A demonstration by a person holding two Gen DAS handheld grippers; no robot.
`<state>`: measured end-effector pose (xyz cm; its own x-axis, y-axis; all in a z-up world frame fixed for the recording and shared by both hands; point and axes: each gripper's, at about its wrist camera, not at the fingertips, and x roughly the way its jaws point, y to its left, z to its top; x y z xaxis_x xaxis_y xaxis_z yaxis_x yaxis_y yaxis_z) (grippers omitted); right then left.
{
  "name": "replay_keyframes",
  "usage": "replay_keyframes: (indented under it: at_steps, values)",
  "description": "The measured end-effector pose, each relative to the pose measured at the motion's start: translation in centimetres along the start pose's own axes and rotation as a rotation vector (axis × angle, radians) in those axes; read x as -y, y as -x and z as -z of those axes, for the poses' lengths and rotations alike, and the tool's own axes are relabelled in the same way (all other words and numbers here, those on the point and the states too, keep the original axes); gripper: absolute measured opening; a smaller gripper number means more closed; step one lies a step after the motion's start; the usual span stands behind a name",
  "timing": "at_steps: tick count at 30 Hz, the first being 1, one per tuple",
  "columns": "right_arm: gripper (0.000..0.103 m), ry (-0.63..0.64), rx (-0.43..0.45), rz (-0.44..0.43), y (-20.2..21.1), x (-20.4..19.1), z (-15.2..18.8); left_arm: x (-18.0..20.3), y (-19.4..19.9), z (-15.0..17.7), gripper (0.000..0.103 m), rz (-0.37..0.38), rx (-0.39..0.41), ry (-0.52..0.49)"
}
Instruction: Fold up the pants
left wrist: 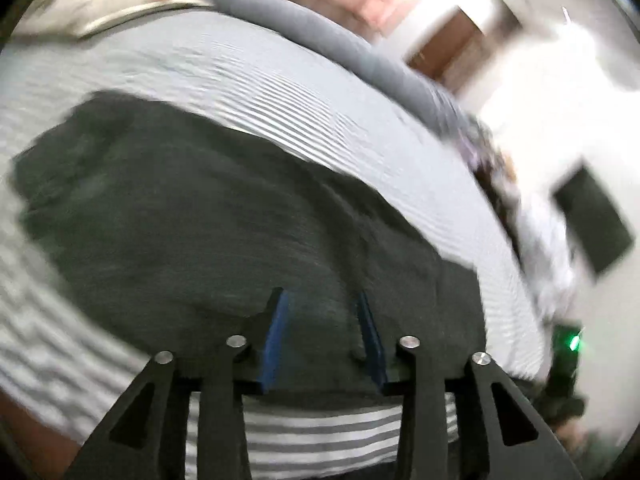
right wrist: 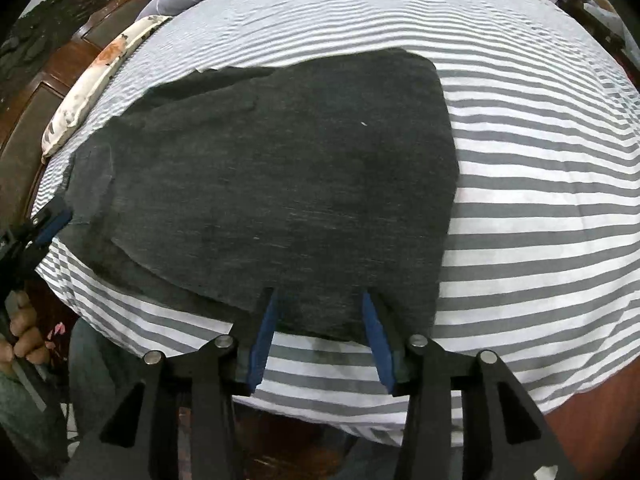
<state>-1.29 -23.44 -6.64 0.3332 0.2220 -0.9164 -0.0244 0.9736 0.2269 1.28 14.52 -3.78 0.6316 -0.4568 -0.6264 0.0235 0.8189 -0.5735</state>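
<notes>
One pair of pants [right wrist: 280, 184] lies between two open-jawed tools.

Dark charcoal pants [right wrist: 280, 184], folded, lying flat, one layer overlapping another

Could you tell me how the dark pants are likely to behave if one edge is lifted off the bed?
The dark pants will probably drape limply, since they lie flat and follow the striped sheet. Their knit-looking fabric suggests they are light and unlikely to slip. With both tongs open, the right tongs hold nothing yet.
</notes>
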Motion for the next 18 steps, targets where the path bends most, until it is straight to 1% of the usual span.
replay_keyframes:
  at_steps: [1, 3, 4, 6, 7, 9, 12, 14, 16, 18]
  values:
    - [0.043, -0.002, 0.007, 0.002, 0.4, -0.4, 0.0, -1.3, 0.8, -0.4, 0.040, 0.002, 0.021, 0.033]
    - [0.047, 0.016, 0.023, -0.003, 0.9, -1.5, -0.3, -4.9, 3.0, -0.9, 0.040, -0.027, 0.077, 0.121]
    - [0.049, 0.028, 0.038, -0.006, 1.2, -2.1, -0.2, -6.5, 3.8, -1.1, 0.040, -0.024, 0.094, 0.161]
    - [0.050, 0.033, 0.059, 0.000, 1.6, -2.8, -0.1, -8.8, 4.7, -1.2, 0.040, -0.007, 0.111, 0.232]
    - [0.050, 0.027, 0.067, -0.014, 1.6, -3.4, -0.2, -10.4, 5.1, -1.2, 0.040, 0.012, 0.119, 0.284]
    - [0.050, 0.014, 0.071, -0.034, 1.4, -4.3, -0.6, -12.2, 5.1, -1.2, 0.040, 0.037, 0.112, 0.348]
    - [0.050, 0.010, 0.065, -0.037, 0.9, -5.7, -0.9, -14.8, 4.6, -1.0, 0.040, 0.077, 0.106, 0.442]
    - [0.050, 0.013, 0.066, -0.035, 0.8, -6.5, -1.0, -16.1, 4.0, -0.7, 0.040, 0.119, 0.101, 0.504]
    - [0.050, 0.015, 0.063, -0.034, 0.6, -6.9, -1.1, -17.4, 3.6, -0.5, 0.040, 0.145, 0.093, 0.554]
    - [0.050, 0.021, 0.059, -0.018, 0.5, -7.3, -1.2, -18.5, 3.7, -0.2, 0.040, 0.156, 0.095, 0.590]
